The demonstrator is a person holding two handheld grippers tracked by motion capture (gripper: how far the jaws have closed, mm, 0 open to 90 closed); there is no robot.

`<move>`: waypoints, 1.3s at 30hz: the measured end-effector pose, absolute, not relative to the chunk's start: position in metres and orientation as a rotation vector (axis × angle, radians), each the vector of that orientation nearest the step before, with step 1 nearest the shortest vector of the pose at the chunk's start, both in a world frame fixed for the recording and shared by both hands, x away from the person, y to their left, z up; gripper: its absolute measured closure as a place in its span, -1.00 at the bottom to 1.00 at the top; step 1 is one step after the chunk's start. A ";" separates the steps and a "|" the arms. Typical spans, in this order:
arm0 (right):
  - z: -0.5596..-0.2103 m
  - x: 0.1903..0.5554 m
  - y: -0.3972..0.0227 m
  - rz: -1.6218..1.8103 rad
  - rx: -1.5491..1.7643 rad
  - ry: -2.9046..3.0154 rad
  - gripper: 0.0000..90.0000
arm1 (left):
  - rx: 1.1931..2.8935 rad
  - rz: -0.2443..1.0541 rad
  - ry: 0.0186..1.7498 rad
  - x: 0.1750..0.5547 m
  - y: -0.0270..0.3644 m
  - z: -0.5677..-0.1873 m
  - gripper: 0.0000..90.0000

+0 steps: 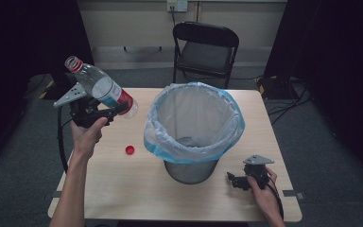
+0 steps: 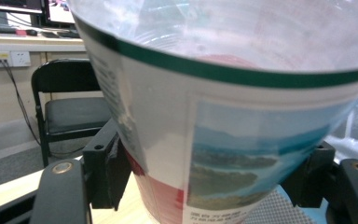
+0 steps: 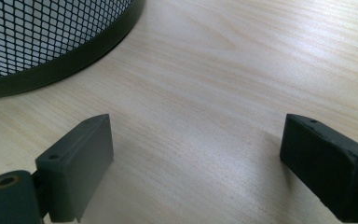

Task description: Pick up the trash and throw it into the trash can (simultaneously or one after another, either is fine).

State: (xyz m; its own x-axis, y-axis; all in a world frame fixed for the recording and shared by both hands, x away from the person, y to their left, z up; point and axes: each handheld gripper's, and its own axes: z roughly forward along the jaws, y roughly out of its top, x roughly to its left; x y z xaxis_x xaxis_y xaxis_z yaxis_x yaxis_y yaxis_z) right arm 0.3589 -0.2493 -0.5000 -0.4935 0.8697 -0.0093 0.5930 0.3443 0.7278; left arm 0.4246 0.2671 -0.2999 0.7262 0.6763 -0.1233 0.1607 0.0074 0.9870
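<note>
Dark curtains frame our wooden bench (image 1: 123, 184). At upper left of the high view, our left tool (image 1: 105, 109) grips the uncapped bottle (image 1: 101, 88) around its label, tilted, raised off the bench, beside the lined bin (image 1: 194, 124). To do this well, we should carry it over the rim before releasing. A red cap (image 1: 129, 150) lies near the bin. Our right tool (image 1: 234, 180), lower right, rests spread wide, holding nothing.

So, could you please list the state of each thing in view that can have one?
Bottle: uncapped, tilted, lifted off the table.
Left gripper: shut on the bottle.
Right gripper: open, nothing between its jaws.
Red cap: off, lying on the table.
Mesh bin: upright, lined with a bag.
Chair: unoccupied.
</note>
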 end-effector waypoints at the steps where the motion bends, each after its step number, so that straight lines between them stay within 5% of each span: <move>1: -0.500 0.359 -0.249 0.950 1.285 2.217 -0.81 | 1.537 0.457 0.707 0.425 0.266 -0.298 -0.36; 39: -0.500 0.359 -0.249 0.950 1.285 2.216 -0.81 | 1.489 0.364 0.524 0.425 0.211 -0.228 -0.34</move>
